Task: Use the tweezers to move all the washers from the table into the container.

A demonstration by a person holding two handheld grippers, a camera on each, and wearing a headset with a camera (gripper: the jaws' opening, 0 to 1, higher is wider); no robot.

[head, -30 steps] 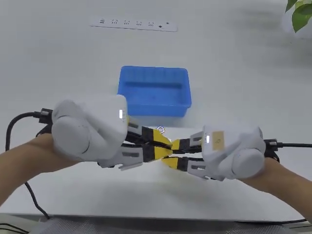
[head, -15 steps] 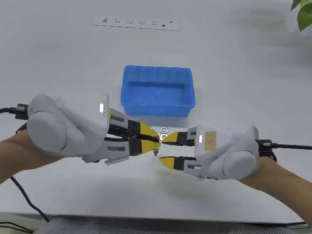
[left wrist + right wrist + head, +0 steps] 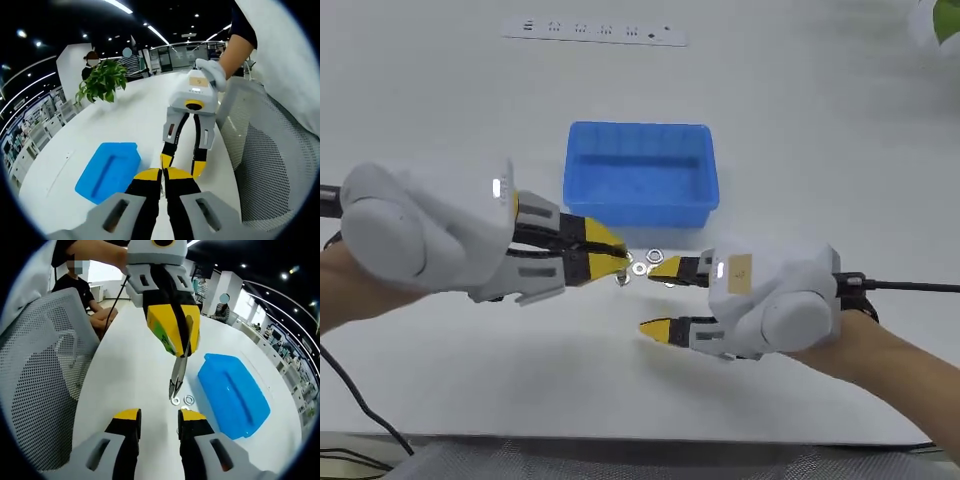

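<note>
The left claw (image 3: 612,256) is pinched shut on thin silver metal tweezers (image 3: 179,369). The tips of the tweezers point down at two small round silver washers (image 3: 176,401). I cannot tell if the tips touch one. The washers lie side by side on the white bench (image 3: 800,150), just in front of the blue plastic box-shaped container (image 3: 640,213). The right claw (image 3: 660,298) is wide open and holds nothing. It faces the left claw, with the washers near one of its jaws
</note>
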